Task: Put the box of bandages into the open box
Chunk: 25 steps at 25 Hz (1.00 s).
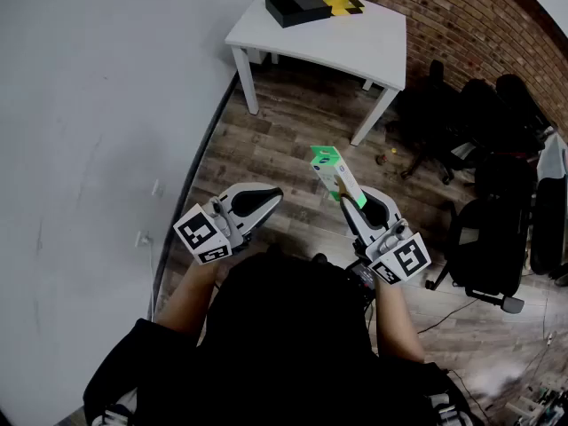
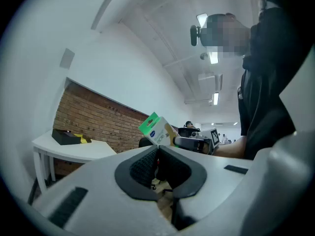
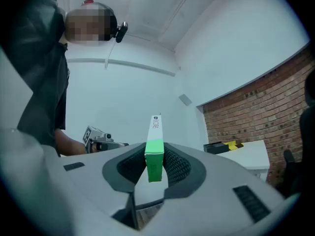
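- R gripper: jaws clenched on a slim green-and-white cardboard box of bandages. Pads press its two broad sides, and most of the box sticks out past the tips.
- Bandage box is up in the air over the wood-plank floor, in front of the person and well apart from the table. Also seen from the L gripper view.
- L gripper: jaws together, nothing btw them. It sits left of the R gripper, near it but not touching.
- Open black box sits on the far white table, at its far-left end.
- Flat yellow piece lies just right of the black box.
- Red brick wall runs behind the table, w/ black office chairs at the right.
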{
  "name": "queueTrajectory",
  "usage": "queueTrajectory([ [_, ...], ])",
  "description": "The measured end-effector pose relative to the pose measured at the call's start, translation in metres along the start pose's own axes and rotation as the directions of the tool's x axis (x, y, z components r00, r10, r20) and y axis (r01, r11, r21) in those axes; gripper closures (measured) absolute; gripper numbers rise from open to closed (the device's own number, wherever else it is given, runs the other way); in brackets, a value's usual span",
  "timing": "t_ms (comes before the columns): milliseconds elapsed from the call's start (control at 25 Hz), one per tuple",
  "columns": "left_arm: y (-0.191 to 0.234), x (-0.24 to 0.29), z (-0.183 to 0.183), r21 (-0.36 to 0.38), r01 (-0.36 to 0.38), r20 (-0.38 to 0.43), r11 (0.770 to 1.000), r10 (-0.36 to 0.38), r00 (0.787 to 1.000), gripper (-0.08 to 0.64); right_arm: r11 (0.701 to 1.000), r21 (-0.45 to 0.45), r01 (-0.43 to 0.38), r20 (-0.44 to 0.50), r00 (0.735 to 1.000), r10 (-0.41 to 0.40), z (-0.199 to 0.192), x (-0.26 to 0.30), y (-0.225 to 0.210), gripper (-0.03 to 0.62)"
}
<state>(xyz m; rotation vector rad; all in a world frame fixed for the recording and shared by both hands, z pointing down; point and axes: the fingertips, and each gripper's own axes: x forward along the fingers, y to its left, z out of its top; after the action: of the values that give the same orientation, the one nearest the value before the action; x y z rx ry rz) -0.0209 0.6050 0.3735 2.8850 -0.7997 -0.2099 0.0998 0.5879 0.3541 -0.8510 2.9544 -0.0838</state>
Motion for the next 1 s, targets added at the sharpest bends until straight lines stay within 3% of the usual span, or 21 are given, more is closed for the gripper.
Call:
queueTrajectory([
  [280,0.013,-0.020,0.004,0.014,0.060,0.007,0.998,-0.060,0.998,0.538,0.999,0.000,0.043,-0.025,0.999,-0.043,-0.011,0.009,0.019,0.503],
  [680,0.005,-0.005,0.000,-0.001,0.188,0.015,0.982,-0.188,0.982,0.538,0.989,0.026,0.147,-0.019,0.989,-0.147,-0.008,-0.016,0.030,0.503],
  [1000,0.003,-0.001,-0.006,0.000,0.198,0.001,0.980,-0.198,0.980,0.538,0.985,0.035,0.171,-0.038,0.985,-0.169,-0.010,-0.012,0.022,0.502],
])
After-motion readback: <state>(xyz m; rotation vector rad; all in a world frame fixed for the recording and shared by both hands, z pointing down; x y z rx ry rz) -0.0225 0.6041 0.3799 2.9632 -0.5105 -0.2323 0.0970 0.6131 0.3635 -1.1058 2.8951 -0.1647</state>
